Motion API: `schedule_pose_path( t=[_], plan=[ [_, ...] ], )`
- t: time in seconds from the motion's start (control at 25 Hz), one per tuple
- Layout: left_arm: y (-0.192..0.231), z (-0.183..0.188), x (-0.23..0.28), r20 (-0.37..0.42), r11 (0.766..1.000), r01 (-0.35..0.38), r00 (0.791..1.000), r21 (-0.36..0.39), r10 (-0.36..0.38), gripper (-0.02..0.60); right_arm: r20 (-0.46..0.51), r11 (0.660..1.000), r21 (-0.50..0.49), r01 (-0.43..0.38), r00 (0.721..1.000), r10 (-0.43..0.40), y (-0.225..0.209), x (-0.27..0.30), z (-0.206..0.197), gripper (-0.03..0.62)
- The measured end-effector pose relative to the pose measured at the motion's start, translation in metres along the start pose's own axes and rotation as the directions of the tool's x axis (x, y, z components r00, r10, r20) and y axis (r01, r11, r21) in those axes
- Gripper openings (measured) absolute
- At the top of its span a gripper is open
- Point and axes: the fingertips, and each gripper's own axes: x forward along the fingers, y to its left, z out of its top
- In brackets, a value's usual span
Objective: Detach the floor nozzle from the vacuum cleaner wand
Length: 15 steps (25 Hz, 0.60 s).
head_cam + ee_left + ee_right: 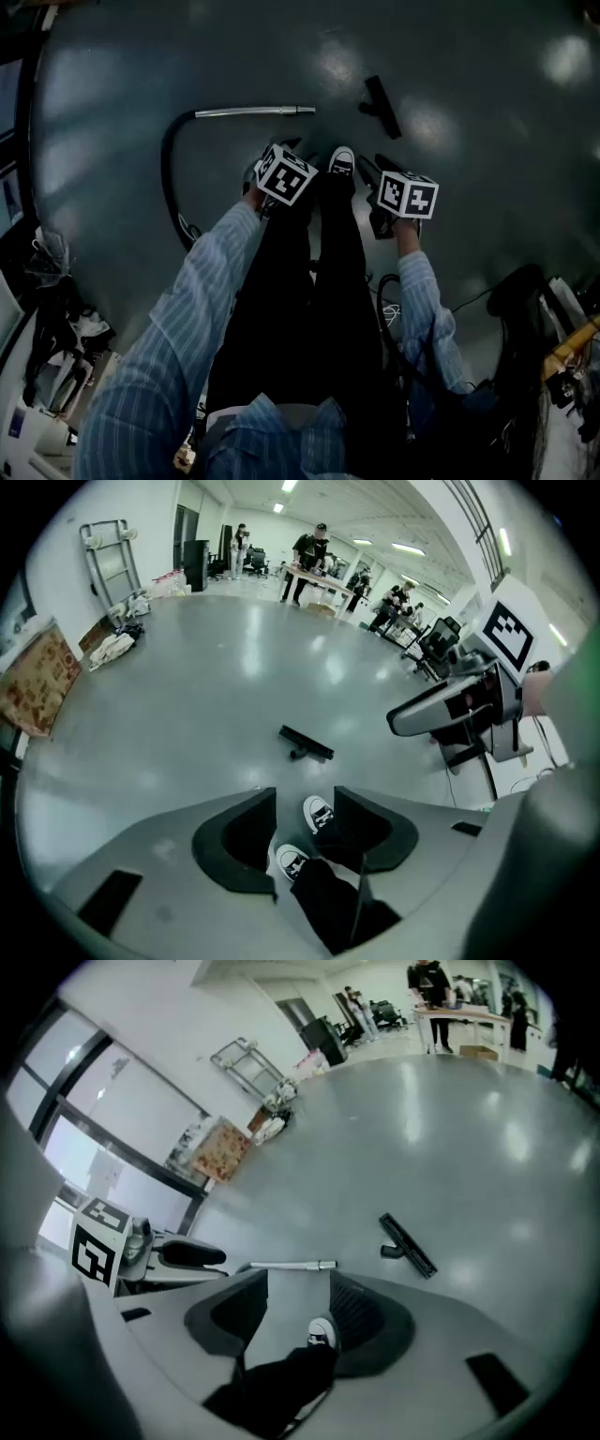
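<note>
So the person is standing on a big grey floor (469, 169) and looking straight down, holding both tools out in front at about shoe level. The left tool (305, 797) is hanging with its jaws wide apart and gripping nothing. All that's showing through the gap is the person's own shoes (319, 812) and bare floor. Same deal with the right tool (298, 1277): jaws spread wide, nothing in them.

The floor nozzle (382, 106) is lying flat on the floor ahead of the right tool, already off the wand (253, 112). The wand is lying to its left, with a clear strip of floor between the two. A black hose (169, 164) is looping back from the wand's far end toward the person's left side.

There's loads of open room around the nozzle on every side. The clutter is sitting at the edges: cables and gear (553, 347) by the person's right, a trolley (103, 555) against the far wall, and people (309, 550) working at tabletops way in the back.
</note>
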Motion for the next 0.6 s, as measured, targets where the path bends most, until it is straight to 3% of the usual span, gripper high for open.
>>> schedule_pose_path(
  t=[0.16, 0.28, 0.52, 0.6],
  plan=[
    [-0.009, 0.031, -0.047, 0.124, 0.991, 0.006, 0.992, -0.132, 0.010, 0.195, 0.126, 0.995, 0.077, -0.069, 0.990, 0.059, 0.043, -0.028, 0.026, 0.210],
    [-0.044, 0.051, -0.114, 0.238, 0.975, 0.047, 0.971, -0.218, 0.007, 0.189, 0.174, 0.988, 0.121, -0.098, 0.982, 0.076, 0.088, -0.081, 0.031, 0.210],
    [-0.054, 0.054, -0.195, 0.372, 0.980, 0.020, 0.926, -0.197, 0.056, 0.164, 0.206, 0.986, 0.109, -0.127, 0.973, 0.103, 0.157, -0.111, 0.034, 0.210],
    [-0.053, 0.058, -0.217, 0.410, 0.984, -0.012, 0.908, -0.178, 0.085, 0.081, 0.218, 0.987, 0.090, -0.136, 0.969, 0.114, 0.171, -0.120, 0.041, 0.210]
  ],
)
